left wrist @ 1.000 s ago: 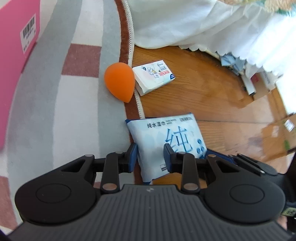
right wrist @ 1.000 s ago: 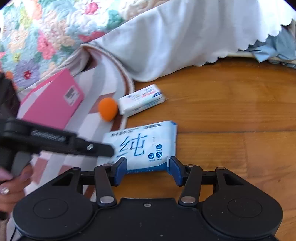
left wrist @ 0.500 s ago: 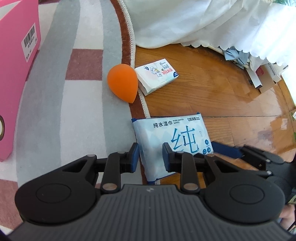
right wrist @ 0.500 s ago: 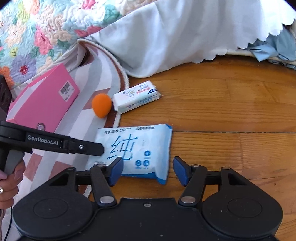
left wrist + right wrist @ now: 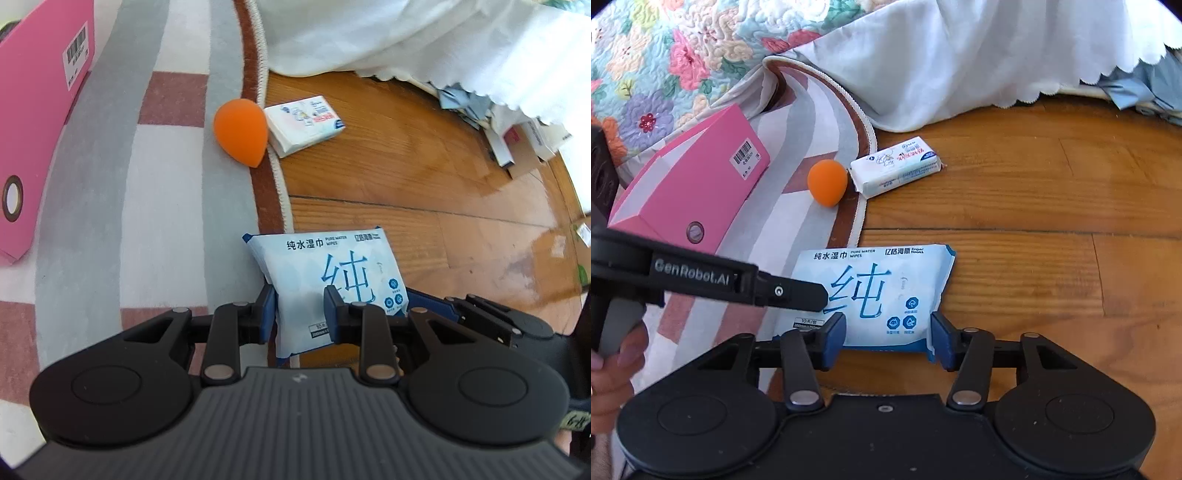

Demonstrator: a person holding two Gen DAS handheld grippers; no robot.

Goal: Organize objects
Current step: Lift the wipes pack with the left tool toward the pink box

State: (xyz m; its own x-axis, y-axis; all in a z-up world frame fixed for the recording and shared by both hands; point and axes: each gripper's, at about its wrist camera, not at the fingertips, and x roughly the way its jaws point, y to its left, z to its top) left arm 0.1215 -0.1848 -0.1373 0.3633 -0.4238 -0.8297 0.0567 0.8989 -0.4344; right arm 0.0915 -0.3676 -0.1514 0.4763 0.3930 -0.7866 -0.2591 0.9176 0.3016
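Nearest the cameras, the left gripper (image 5: 300, 314) is pressed on the near left part of the wet-wipes pack (image 5: 332, 280), its pads pinching the soft wrapper, while the right gripper (image 5: 888, 334) brackets the pack's near right end with jaws that are opening, the pack between them; whether the pads touch it cannot be told. The pack lies flat, straddling the rug (image 5: 147, 206) edge and the wooden floor (image 5: 1034, 221). Judged from this pose, the step in hand is a lift of the pack by the left tool alone. To do it well, the right gripper should spread fully and draw clear before any lift. The left should keep its pinch firm, since the wrapper is slack and may slip or fold, and carry the pack level. Farther off lie the orange sponge (image 5: 242, 133) on the rug border, touching or just beside the tissue packet (image 5: 304, 123) on the floor, and the pink box (image 5: 690, 192) on the rug. Count: one wipes pack, one sponge, one tissue packet, one box, two grippers.
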